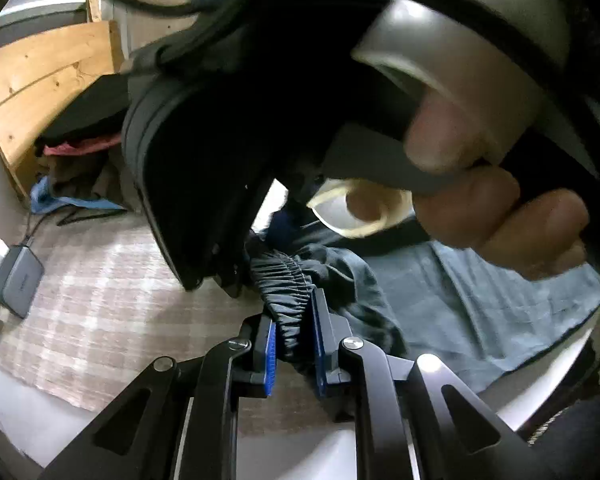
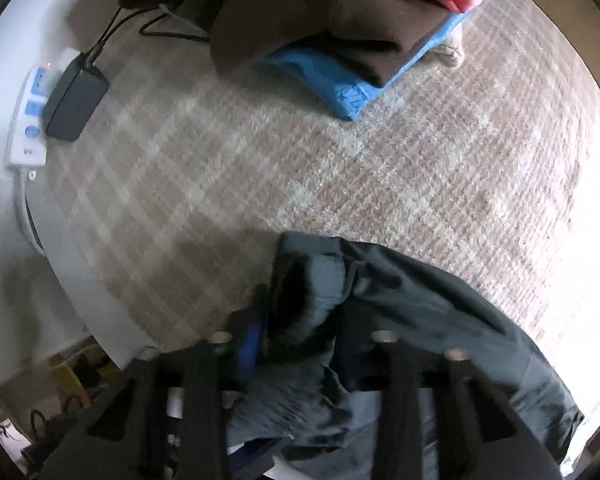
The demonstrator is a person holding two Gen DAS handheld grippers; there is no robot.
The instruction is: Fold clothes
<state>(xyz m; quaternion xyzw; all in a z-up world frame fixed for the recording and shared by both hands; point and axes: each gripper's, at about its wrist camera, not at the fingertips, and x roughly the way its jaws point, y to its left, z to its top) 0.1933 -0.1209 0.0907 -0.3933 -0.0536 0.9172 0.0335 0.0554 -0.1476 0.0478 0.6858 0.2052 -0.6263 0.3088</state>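
A dark blue-grey garment with a pleated elastic waistband lies on a checked cloth. My left gripper is shut on the waistband between its blue pads. The right hand-held gripper body and the hand that holds it fill the upper part of the left wrist view. In the right wrist view, my right gripper is shut on a bunched edge of the same garment, which drapes over its fingers; this view is blurred.
A stack of folded clothes, brown, red and blue, lies at the far edge of the checked cloth. A dark power adapter rests on a white power strip at the left. A wooden board stands behind.
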